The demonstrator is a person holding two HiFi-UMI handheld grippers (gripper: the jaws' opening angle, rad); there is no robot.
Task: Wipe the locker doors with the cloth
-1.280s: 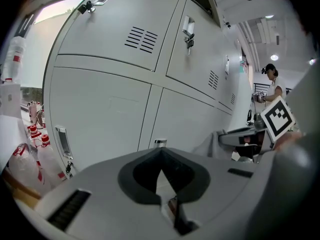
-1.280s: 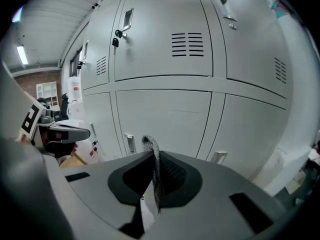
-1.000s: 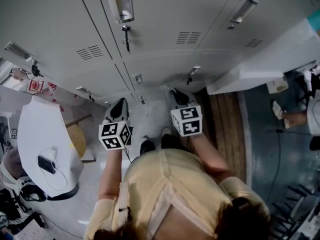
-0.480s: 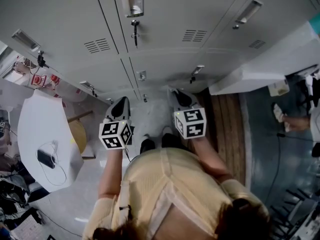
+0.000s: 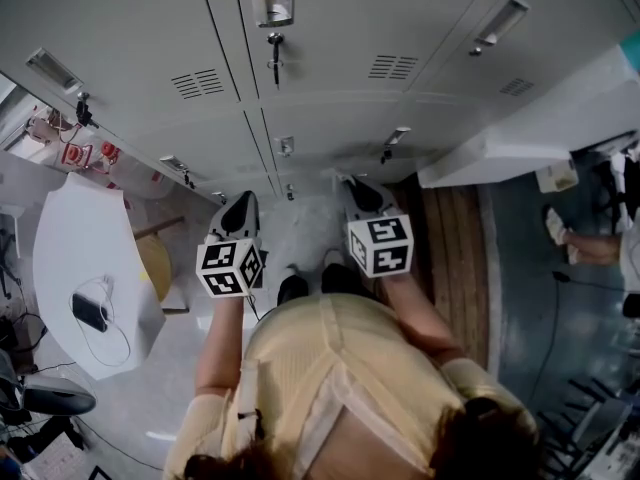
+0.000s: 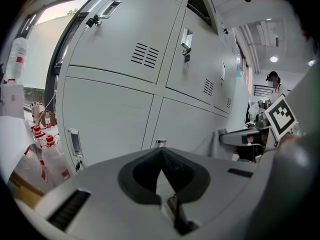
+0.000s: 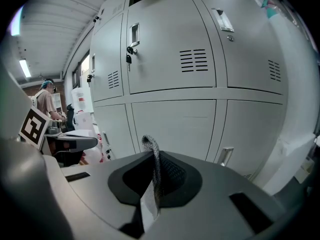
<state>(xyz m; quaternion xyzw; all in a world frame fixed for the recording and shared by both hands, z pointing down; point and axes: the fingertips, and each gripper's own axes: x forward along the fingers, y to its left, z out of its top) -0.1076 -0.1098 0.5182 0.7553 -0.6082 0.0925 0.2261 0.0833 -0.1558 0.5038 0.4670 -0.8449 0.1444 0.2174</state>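
One cloth [image 7: 149,146]: narrow grey mesh strip pinched between clenched jaws of right gripper [image 7: 152,156], top end poking above tips. Two grippers; left gripper [image 6: 161,153] jaws pressed together, nothing between. Grey locker doors [image 7: 172,59] ahead of both jaw pairs, not touched; two stacked rows, at least six doors in right gripper view. Pale floor [image 5: 300,233] below. White table [image 5: 75,248] beyond left gripper.

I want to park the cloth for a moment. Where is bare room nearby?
The white table on the left is bare beyond the phone and cable. The floor between shoes and lockers is free but narrow. Bottles crowd the corner beyond it.
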